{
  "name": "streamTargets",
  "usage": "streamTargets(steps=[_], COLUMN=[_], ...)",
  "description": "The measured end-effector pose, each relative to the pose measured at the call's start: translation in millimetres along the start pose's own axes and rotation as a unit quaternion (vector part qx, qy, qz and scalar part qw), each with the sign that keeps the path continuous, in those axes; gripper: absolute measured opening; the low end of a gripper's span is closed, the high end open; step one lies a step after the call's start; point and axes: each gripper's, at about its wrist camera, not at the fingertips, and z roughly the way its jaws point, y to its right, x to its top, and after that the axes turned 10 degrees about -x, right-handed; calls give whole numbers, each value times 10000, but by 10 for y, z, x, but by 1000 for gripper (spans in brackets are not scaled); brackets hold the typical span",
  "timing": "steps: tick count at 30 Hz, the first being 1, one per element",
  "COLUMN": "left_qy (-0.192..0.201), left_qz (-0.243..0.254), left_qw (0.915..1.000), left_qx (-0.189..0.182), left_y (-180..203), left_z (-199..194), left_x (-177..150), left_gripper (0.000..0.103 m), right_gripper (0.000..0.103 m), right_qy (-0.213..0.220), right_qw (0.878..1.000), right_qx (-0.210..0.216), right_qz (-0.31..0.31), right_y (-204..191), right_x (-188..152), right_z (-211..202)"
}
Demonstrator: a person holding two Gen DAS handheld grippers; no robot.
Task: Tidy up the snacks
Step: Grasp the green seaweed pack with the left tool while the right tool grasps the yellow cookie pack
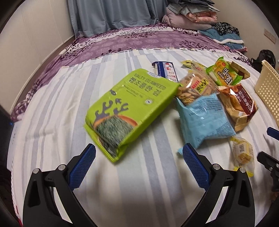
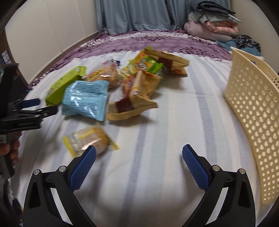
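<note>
A pile of snack packs lies on a striped sheet. The big green seaweed pack is nearest my left gripper, which hangs open just short of it, holding nothing. A light blue bag, a clear bag of crackers, a brown bag and a small green-orange pack lie to its right. My right gripper is open and empty; a small clear cake packet lies by its left finger. The cream perforated basket stands to its right.
The bed has a purple floral cover beyond the striped sheet. Folded blankets are stacked at the far right corner, before blue curtains. A hand holds the left gripper at the right wrist view's left edge.
</note>
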Motion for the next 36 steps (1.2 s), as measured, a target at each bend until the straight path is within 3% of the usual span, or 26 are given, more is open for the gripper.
streamTargets(steps=[4,10,15,24,36], left_qy=[123,196,42,-77,-445], left_qz=[155,422,644,925,1298], left_qw=[9998,9973,9915,9803,9776], left_qx=[-97,-571,-1131,-1742,-1597], left_y=[-136,-309,-383,-479,-509], left_z=[22,137,316,400,628], left_x=[181,455,589,656,673], left_gripper=[101,101,101,101,101], right_gripper=[98,98,98,98,98], right_qy=[23,-49,-154,-268,-326], right_qw=[9998,9987,9974,9962,9956], right_qx=[213,494,661,724,707], right_qz=[-60,-137,-241,-405,-515], right_y=[-84,-192,-274,-430,-546], right_x=[31,41,16,34,39], right_z=[-46,-55,-41,24,112])
